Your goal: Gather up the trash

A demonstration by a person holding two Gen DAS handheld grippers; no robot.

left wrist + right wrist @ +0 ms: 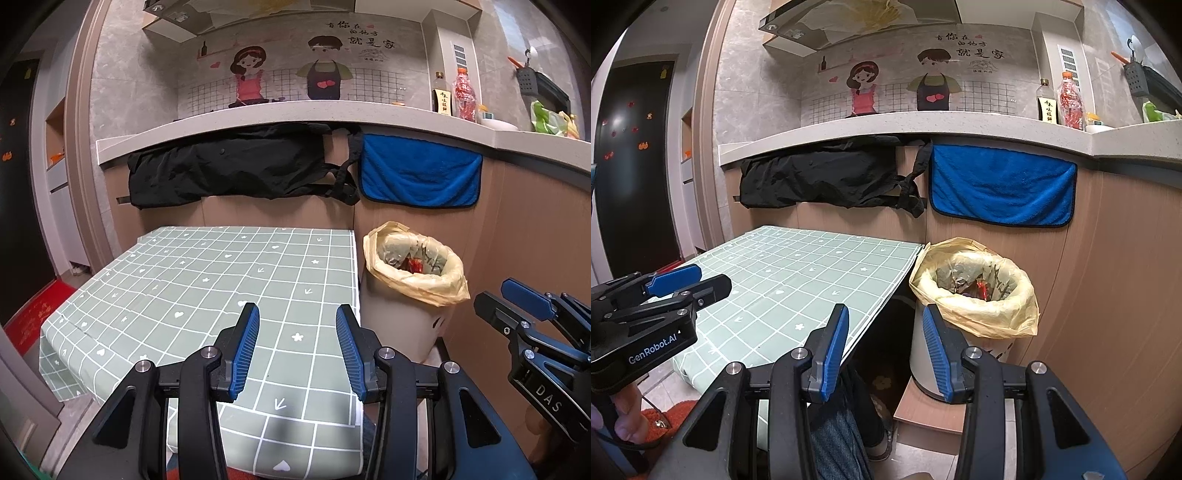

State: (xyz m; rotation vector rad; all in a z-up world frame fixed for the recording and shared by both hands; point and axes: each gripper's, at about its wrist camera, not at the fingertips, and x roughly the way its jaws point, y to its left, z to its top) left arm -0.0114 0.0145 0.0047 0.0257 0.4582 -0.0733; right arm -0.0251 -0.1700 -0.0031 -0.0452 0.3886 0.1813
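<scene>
Both jaws spread and empty: left hand-held gripper [297, 347] over the bench [184, 280], right hand-held gripper [884, 349] off its right edge, beside the lined bin [975, 291] (trash already inside) for easy dropping.

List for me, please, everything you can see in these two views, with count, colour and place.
table: one, green grid cloth, centre.
trash bin: one, pale, yellowish bag liner, trash inside, right of the table.
blue towel: one, hanging under the counter.
black apron: one, hanging left of the towel.
counter: one, pale, behind.
bottles: two, dark-labelled and red-filled, on the counter.
red mat: one, floor, far left.
left gripper: open, empty, over the table.
right gripper: open, empty, beside the bin.
</scene>
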